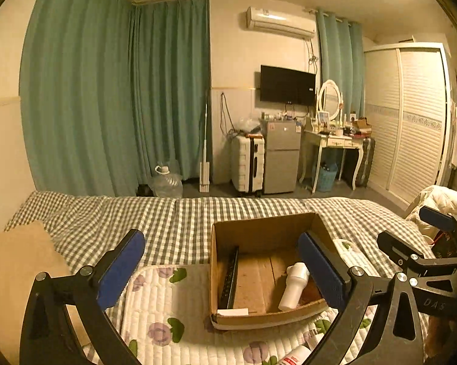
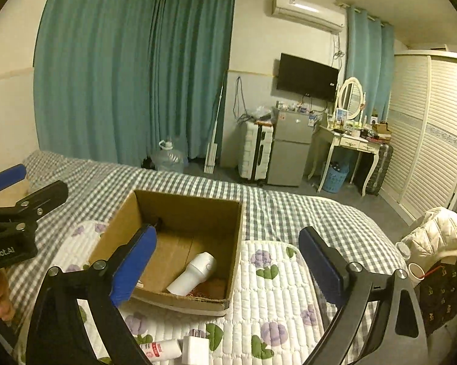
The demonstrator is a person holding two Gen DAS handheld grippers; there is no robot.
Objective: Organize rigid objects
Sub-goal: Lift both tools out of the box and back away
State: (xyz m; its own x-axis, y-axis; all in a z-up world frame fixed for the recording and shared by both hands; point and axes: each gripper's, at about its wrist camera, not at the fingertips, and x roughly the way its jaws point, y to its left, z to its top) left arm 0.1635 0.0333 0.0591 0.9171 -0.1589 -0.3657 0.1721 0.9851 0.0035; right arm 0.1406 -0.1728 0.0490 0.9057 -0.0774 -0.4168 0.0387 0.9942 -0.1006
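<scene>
Left wrist view: the left claw (image 1: pixel 222 270) hangs over the bed with its pads spread wide, empty — the right claw (image 2: pixel 225 269) is spread and empty too, both reaching toward one cardboard box (image 1: pixel 260 229) on the flowered pad (image 2: pixel 277 301). Inside lie one white bottle (image 2: pixel 193 273), tipped on its side with its long axis slanting toward the near wall, and one black strip (image 1: pixel 230 279) along the left wall.
</scene>
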